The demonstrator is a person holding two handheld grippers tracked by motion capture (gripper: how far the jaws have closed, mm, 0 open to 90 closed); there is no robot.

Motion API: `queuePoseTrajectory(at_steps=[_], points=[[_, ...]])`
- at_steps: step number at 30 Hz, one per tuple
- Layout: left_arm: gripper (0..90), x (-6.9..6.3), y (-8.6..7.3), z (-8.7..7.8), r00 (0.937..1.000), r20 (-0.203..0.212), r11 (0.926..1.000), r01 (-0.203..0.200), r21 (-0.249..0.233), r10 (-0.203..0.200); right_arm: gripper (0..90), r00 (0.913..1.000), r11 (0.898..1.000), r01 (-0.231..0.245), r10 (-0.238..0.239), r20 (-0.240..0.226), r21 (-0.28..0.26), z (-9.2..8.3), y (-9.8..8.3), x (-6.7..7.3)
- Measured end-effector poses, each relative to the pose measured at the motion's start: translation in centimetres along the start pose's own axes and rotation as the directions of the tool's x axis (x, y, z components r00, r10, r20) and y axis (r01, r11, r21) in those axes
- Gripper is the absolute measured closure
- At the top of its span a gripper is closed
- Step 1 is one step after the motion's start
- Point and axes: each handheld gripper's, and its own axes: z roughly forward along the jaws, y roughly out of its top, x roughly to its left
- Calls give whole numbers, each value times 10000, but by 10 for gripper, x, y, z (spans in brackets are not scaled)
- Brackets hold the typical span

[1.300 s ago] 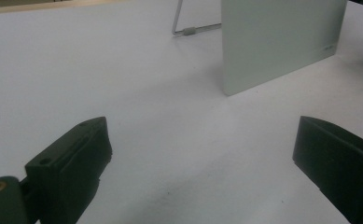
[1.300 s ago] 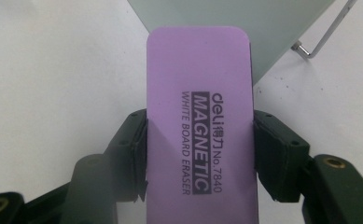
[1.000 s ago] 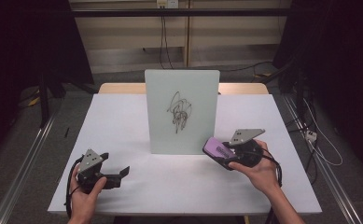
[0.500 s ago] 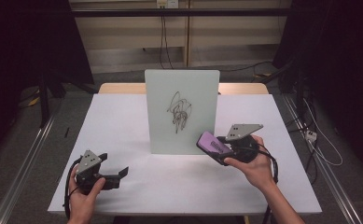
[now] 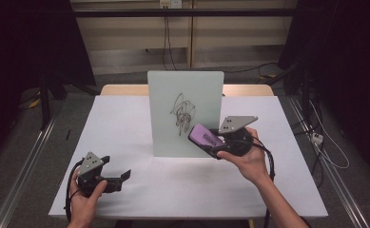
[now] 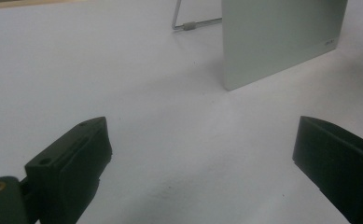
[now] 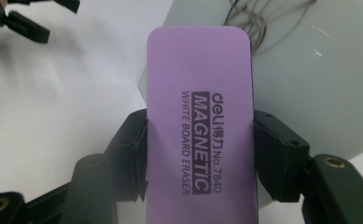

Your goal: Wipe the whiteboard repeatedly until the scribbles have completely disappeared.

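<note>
Presently, the right hand-held gripper (image 5: 210,142) is clamped on a purple whiteboard eraser (image 7: 200,116), its jaws pressing the eraser's two long edges near mid-length. The eraser's long axis runs straight out along the jaws, its free end directed at a small whiteboard (image 5: 166,114) standing upright on the white surface (image 5: 125,118). In the high view the eraser sits at the board's lower right, just below and to the right of a dark scribble (image 5: 183,112). The scribble therefore lies up and slightly left of the eraser's leading end. Judged from this, the next move would be a short advance toward the marks, and the right hand is plainly the nearer one.

The left hand-held gripper (image 5: 117,178) rests low near the front left of the surface, jaws spread wide and holding nothing, well apart from the board.

Whether the eraser's face is already touching the board cannot be told. The felt side of the eraser is hidden. The right gripper view cuts off most of the scribble, and the board's wire stand (image 6: 188,24) is only partly in view.
</note>
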Motion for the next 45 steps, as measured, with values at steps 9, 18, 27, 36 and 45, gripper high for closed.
queuePoseTrajectory(at_steps=[9,18,27,36,45], points=[[42,0,0,1,10000,-3,9999,-83,76,83,416,9996,9982,170,-158,214,-568,-1,23,-6],[42,1,0,0,10000,9,10000,-10,19,10,416,9992,9948,305,-279,280,-971,2,48,-14],[42,1,-1,0,10000,26,9999,-46,103,46,416,9977,9920,499,-442,513,-1157,3,65,-25],[42,1,-1,1,9999,101,9998,-80,179,79,416,9950,9912,628,-531,845,-1164,7,80,-37],[42,1,-1,0,10000,24,9999,-66,146,65,416,9920,9915,872,-775,1000,-964,19,84,-40]])
